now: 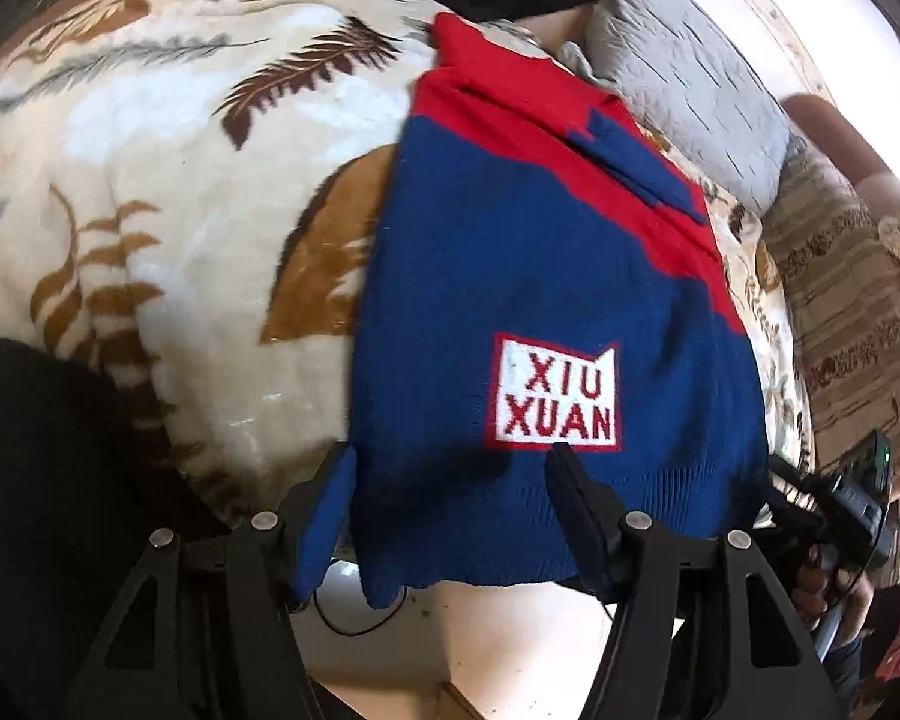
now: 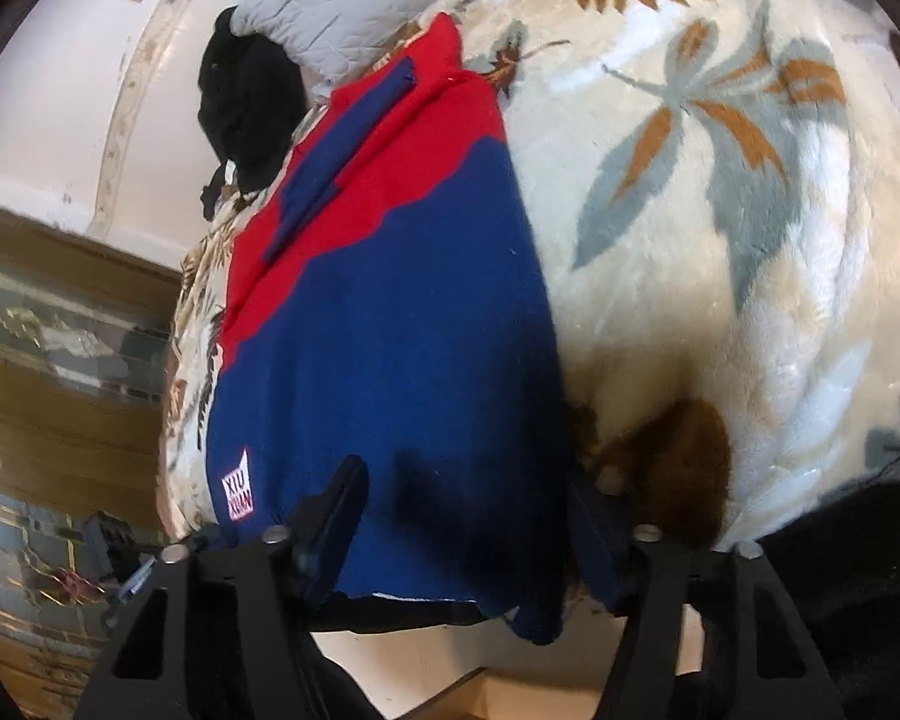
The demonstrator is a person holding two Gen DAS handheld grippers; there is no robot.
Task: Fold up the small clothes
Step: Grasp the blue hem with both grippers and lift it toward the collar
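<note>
Two grippers stand at the near hem of one small knitted sweater, blue in the lower body and red toward the collar (image 1: pixel 528 276). The left gripper (image 1: pixel 450 480) has its jaws parted, with the hem's left corner lying between them; the left finger (image 1: pixel 330 498) sits against the garment's side edge and the right finger (image 1: pixel 576 498) rests on top of the ribbed hem, but whether the pads press on the cloth cannot be told. The right gripper (image 2: pixel 468 498) likewise shows its jaws apart with the hem's right corner between them, the blue knit draped over and hanging past the right finger; a firm grip cannot be confirmed. A white patch with red letters "XIU XUAN" (image 1: pixel 555 390) lies on the blue part just beyond the left gripper's right finger. The sweater lies flat and lengthwise on a cream plush blanket printed with brown and grey leaves (image 1: pixel 180 180), its hem overhanging the near edge of the bed. A blue strip of the garment, seemingly a sleeve, lies folded across the red area (image 2: pixel 336 162). Beyond the collar sit a grey quilted pillow (image 1: pixel 690 78) and a black bundle of cloth (image 2: pixel 246 102).
</note>
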